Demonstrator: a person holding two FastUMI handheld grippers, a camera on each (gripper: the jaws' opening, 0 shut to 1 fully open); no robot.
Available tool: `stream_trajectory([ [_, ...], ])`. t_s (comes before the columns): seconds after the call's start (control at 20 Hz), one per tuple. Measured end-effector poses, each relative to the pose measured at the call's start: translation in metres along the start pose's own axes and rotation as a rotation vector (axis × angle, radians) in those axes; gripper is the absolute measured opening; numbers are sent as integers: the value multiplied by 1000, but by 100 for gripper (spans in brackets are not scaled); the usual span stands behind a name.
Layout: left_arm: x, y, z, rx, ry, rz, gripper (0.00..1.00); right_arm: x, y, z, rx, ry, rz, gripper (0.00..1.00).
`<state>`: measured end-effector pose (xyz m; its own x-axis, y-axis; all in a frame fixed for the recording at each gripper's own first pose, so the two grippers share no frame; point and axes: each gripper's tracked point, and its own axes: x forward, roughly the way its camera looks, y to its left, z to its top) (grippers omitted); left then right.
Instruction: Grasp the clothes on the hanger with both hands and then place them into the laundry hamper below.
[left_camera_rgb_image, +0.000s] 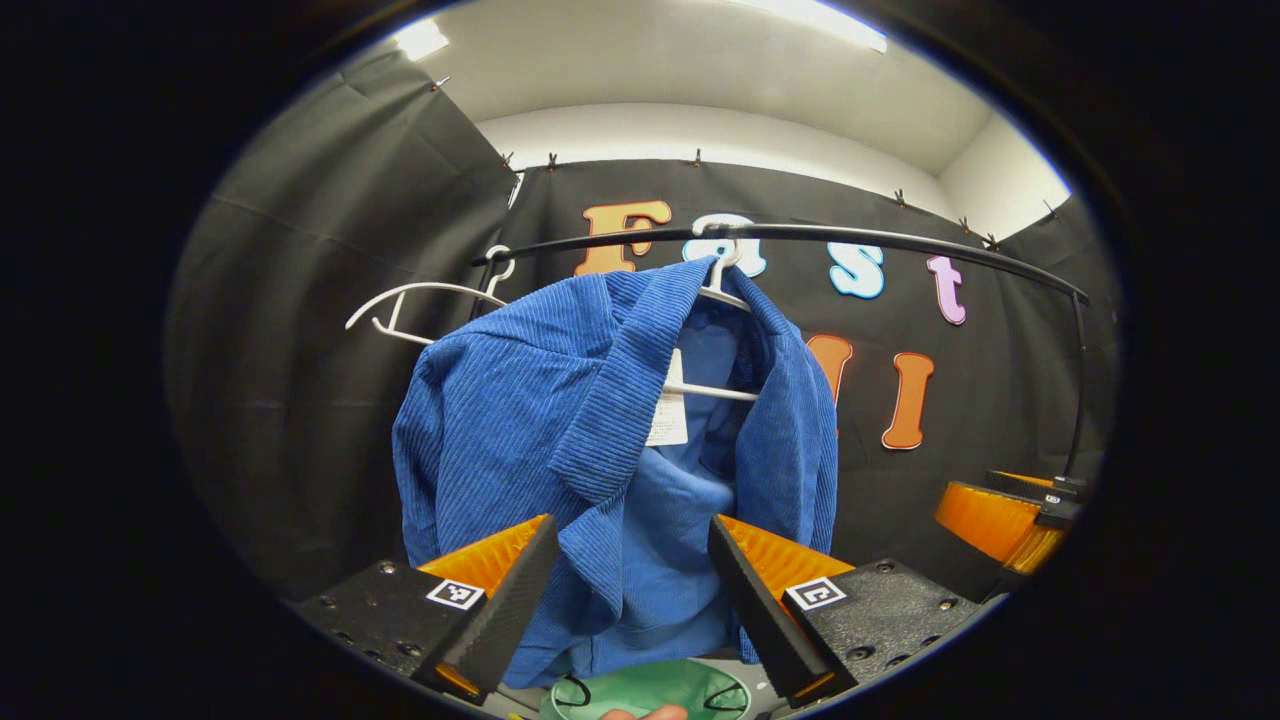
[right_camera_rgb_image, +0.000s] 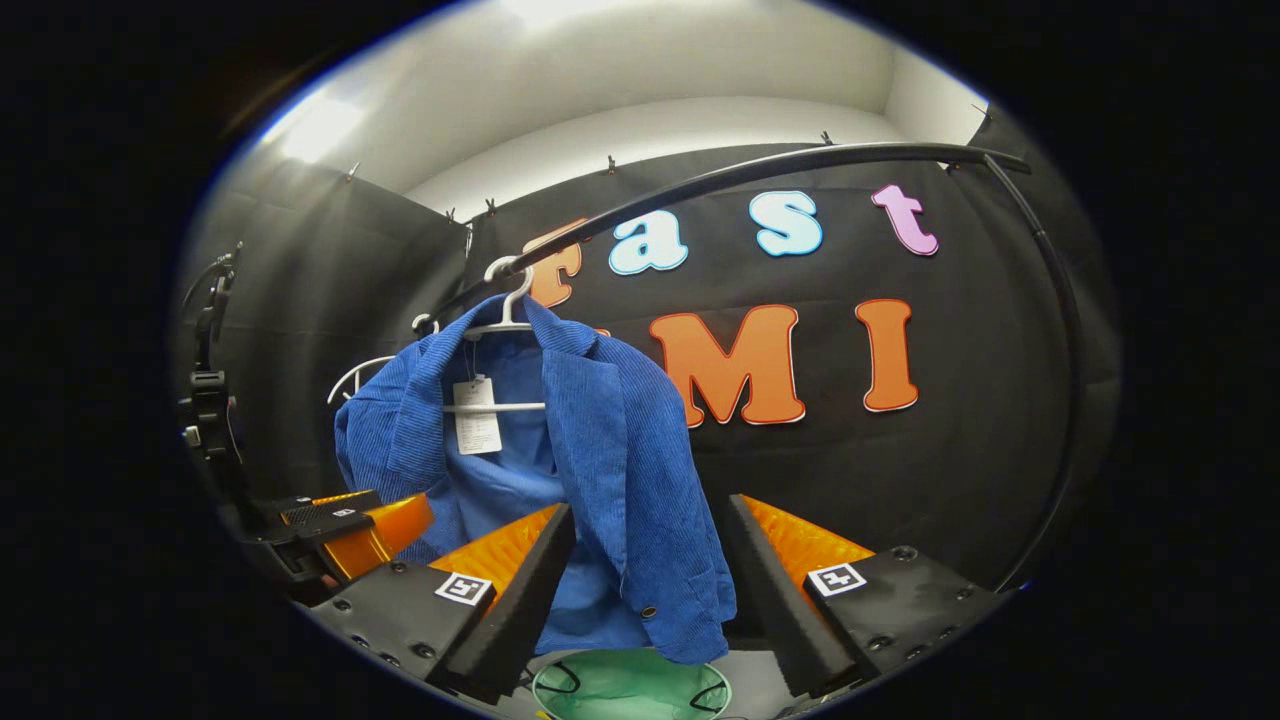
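Note:
A blue corduroy jacket (left_camera_rgb_image: 560, 430) hangs on a white hanger (left_camera_rgb_image: 722, 280) from a black rail (left_camera_rgb_image: 860, 238). My left gripper (left_camera_rgb_image: 632, 610) stands open in front of its lower hem, fingers apart on either side of the cloth, not pressing it. In the right gripper view the same jacket (right_camera_rgb_image: 610, 470) hangs left of centre, and my right gripper (right_camera_rgb_image: 648, 590) is open around its right front panel. A green laundry hamper (left_camera_rgb_image: 650, 695) sits below the jacket; in the right gripper view the hamper (right_camera_rgb_image: 630, 690) shows between the fingers. The right gripper (left_camera_rgb_image: 1005, 515) appears at the right of the left gripper view.
An empty white hanger (left_camera_rgb_image: 410, 305) hangs on the rail to the left of the jacket. The rail's upright post (right_camera_rgb_image: 1060, 400) curves down at the right. The left gripper (right_camera_rgb_image: 340, 530) and its handle show at the left of the right gripper view. Black cloth walls close in behind.

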<state>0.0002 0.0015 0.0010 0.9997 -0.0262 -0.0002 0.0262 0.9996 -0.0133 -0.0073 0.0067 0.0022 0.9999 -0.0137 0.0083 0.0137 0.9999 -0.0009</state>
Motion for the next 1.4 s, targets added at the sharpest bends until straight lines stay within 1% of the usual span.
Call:
stream_trajectory([
  [0.05, 1, 0, 0, 1, 0, 1, 91, -1, 2, 0, -1, 1, 2, 99],
  [0.1, 0, 1, 2, 2, -1, 0, 94, -1, 3, 0, -2, 1, 6, 99],
  [0.2, -1, 1, 3, 4, -6, -2, 94, -2, 5, 1, -6, 0, 10, 99],
  [0.25, -2, 0, 4, 6, -7, -3, 91, -1, 6, 1, -6, -2, 12, 99],
  [0.35, -3, 1, 4, 4, -8, -3, 91, -2, 8, 0, -2, -3, 16, 99],
  [0.4, -5, 1, 5, 4, -9, -2, 94, -2, 8, 0, -1, -3, 19, 99],
  [0.5, -4, 4, 7, 8, -12, 3, 94, -2, 8, 0, 1, -1, 21, 99],
  [0.55, -5, 5, 7, 12, -14, 7, 98, -2, 7, 0, 3, 0, 21, 99],
  [0.6, -6, 5, 7, 13, -16, 10, 98, -3, 7, -1, 6, 1, 22, 99],
  [0.65, -6, 6, 8, 12, -16, 14, 92, -3, 7, -2, 9, 2, 23, 99],
  [0.75, -7, 10, 7, 8, -15, 23, 92, -3, 5, -3, 13, 7, 22, 99],
  [0.8, -7, 11, 7, 6, -15, 27, 98, -4, 4, -4, 14, 10, 22, 99],
  [0.85, -7, 12, 7, 5, -16, 31, 95, -4, 3, -6, 15, 15, 21, 99],
  [1.05, -6, 20, 13, 17, -33, 49, 94, -3, 2, -13, 16, 37, 25, 99],
  [1.1, -6, 22, 16, 20, -43, 55, 91, -2, 1, -14, 18, 41, 29, 99],
  [1.15, -7, 23, 20, 20, -55, 61, 91, -1, 1, -15, 20, 43, 32, 99],
  [1.2, -6, 23, 22, 19, -61, 65, 94, 0, -1, -14, 23, 41, 33, 99],
  [1.4, -9, 24, 18, 9, -42, 67, 95, 12, 0, -14, 30, 33, 55, 99],
])
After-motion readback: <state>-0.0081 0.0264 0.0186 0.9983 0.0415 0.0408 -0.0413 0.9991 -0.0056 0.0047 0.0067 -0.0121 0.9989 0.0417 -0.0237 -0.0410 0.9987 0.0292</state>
